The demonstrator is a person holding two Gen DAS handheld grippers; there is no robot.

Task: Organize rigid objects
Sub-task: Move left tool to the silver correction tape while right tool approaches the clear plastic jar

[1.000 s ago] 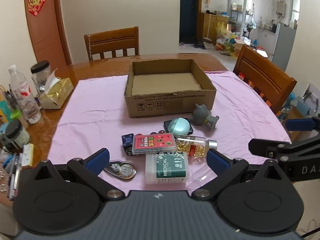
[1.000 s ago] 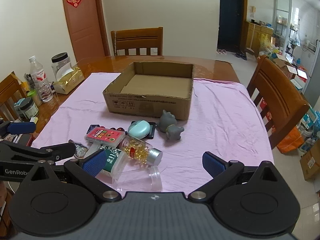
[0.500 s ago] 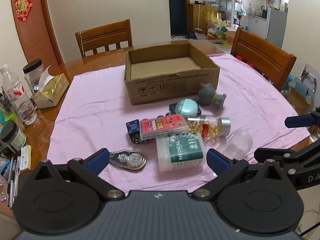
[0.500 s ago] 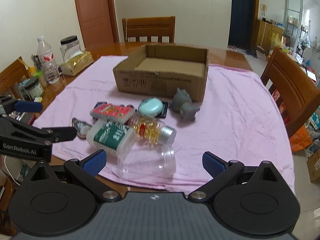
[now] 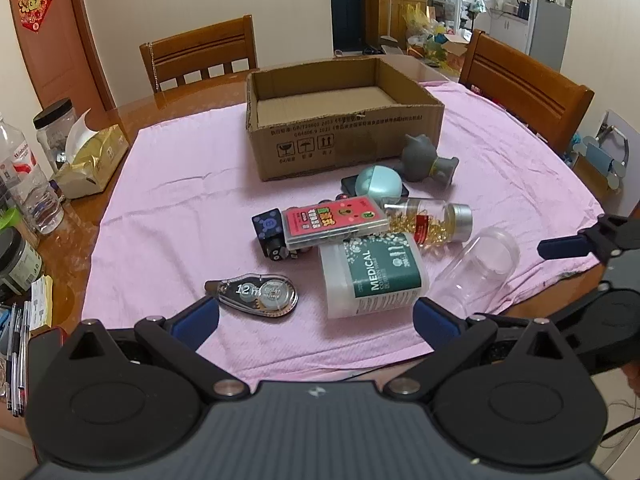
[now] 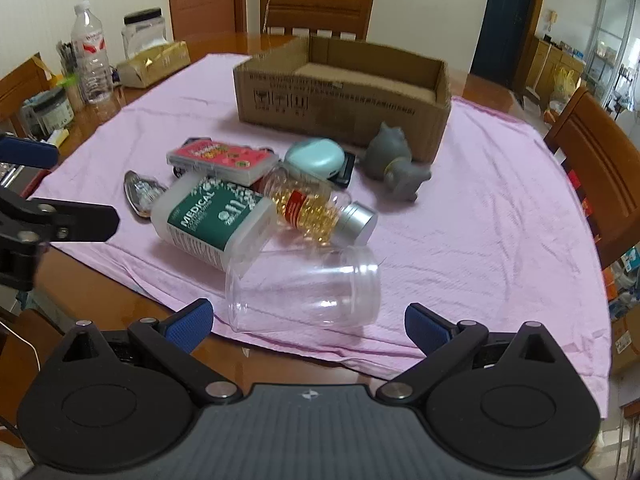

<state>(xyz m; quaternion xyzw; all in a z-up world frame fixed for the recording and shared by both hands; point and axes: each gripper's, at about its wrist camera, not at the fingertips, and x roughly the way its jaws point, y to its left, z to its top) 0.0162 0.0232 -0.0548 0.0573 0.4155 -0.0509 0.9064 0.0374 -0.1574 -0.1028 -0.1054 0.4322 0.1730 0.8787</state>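
The clear plastic jar [image 6: 304, 286] lay on its side low in the middle of the right wrist picture, on the pink cloth [image 6: 480, 220] near the table edge, with its open mouth turned to the right. The right gripper [image 6: 306, 324] stood just before it, the jaws spread wide and holding nothing — the jar sat between the lines of the two fingers but was not touched.

This jar looked empty, so I judge it light, stiff and smooth; it could roll or slip away if pressed at the rounded end. A hold across the straight middle of the body would seem safest.

Its closed end was touching the white medical bottle [image 6: 212, 220], and the capsule bottle [image 6: 316, 208] lay just behind it.

In the left wrist picture the left gripper [image 5: 316, 316] was also wide open and empty, low in the frame, near the tape roller [image 5: 256, 294]. The cardboard box [image 5: 344, 120] stood in the upper middle, with nothing to see inside.
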